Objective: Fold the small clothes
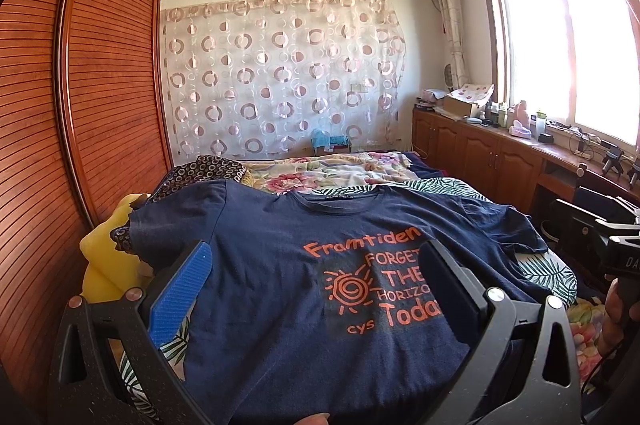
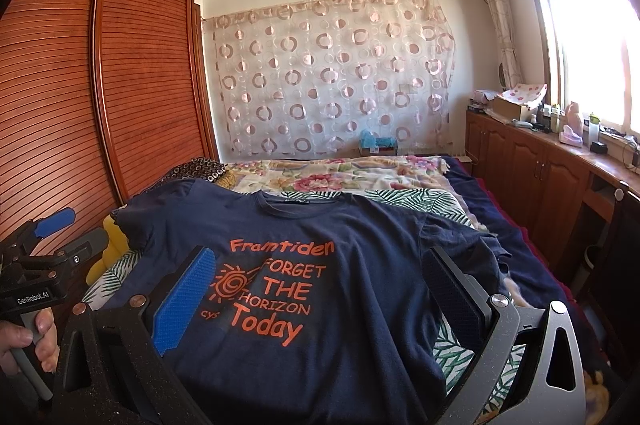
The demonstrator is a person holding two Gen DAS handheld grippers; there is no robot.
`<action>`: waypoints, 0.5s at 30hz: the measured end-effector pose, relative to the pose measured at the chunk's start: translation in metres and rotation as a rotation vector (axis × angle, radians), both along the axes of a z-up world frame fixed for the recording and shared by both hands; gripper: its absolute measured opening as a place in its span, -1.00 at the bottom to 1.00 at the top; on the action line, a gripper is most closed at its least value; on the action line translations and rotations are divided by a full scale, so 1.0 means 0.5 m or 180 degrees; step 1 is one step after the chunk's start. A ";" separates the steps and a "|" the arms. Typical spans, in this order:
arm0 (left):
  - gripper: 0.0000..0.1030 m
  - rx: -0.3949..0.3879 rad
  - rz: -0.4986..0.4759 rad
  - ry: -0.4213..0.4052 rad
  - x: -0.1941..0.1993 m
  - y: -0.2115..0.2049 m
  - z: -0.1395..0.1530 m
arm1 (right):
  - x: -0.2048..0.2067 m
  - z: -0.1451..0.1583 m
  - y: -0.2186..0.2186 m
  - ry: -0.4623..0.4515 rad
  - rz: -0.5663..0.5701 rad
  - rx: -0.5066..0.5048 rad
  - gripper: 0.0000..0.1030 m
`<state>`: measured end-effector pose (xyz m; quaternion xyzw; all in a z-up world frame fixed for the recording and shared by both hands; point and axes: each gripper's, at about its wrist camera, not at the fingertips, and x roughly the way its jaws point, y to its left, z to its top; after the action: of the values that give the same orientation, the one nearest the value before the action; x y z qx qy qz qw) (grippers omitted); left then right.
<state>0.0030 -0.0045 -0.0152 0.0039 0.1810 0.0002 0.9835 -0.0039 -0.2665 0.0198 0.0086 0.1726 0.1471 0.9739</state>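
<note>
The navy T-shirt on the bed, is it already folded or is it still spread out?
Spread out. The navy T-shirt lies flat, print side up, on the bed, both sleeves out to the sides and the collar showing; no part is folded over.

My right gripper (image 2: 320, 289) hangs wide open over the navy T-shirt (image 2: 344, 309) spread flat mid-frame. At lower left, my left hand (image 2: 30, 341) grips the left gripper (image 2: 52, 225).

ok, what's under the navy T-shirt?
The navy T-shirt lies flat on a leaf-print sheet, which shows past its edges. A yellow cushion sticks out at its left sleeve. Whatever else lies beneath the shirt is covered.
</note>
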 end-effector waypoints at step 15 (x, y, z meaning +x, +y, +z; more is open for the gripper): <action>1.00 0.0008 0.0006 0.0003 -0.002 -0.004 0.004 | -0.001 0.000 0.000 -0.0011 0.0011 0.0016 1.00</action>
<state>0.0019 -0.0066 -0.0134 0.0049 0.1814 0.0013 0.9834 -0.0046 -0.2663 0.0199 0.0105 0.1706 0.1493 0.9739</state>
